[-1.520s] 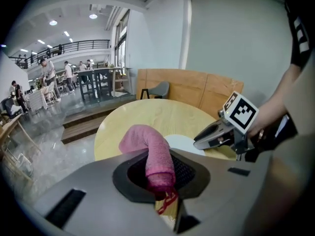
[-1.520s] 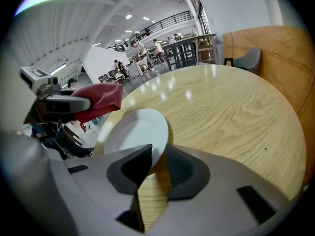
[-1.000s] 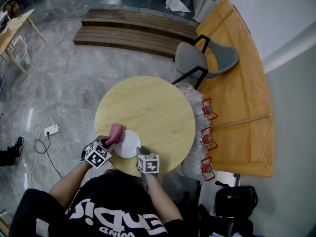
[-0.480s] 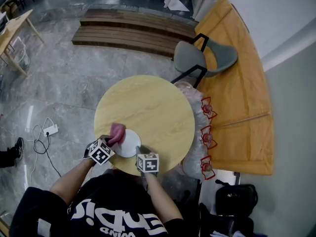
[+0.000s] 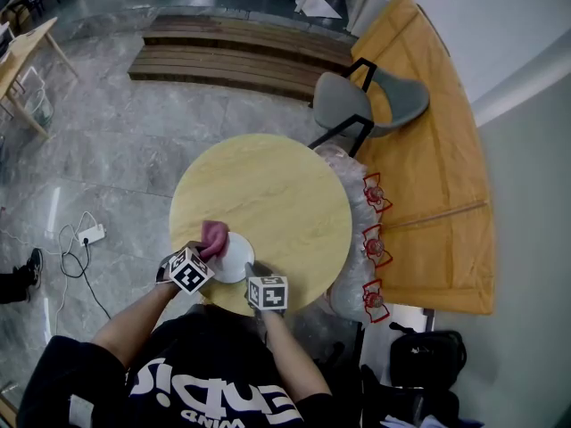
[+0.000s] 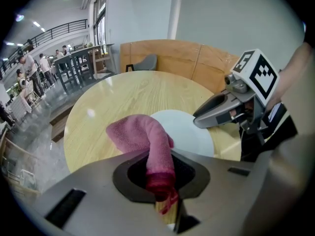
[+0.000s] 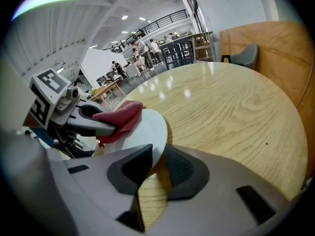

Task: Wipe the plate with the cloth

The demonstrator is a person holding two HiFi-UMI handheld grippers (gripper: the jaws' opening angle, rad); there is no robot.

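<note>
My left gripper (image 6: 160,178) had moved closer to the plate (image 5: 235,261) at the table's (image 5: 268,185) near edge, pinching the soft, floppy-looking cloth (image 6: 142,134) by its end, while my right gripper (image 7: 155,168) clamped the plate's hard, probably slippery rim.

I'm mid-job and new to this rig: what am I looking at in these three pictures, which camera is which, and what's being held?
There is no robot arm: a person holds a two-jaw gripper in each hand. The head view looks down from the person's head; each gripper view rides on its gripper and looks along its jaws. On the round wooden table lies a white plate. The left gripper is shut on a pink cloth at the plate's left edge. The right gripper clamps the plate's near rim.
</note>
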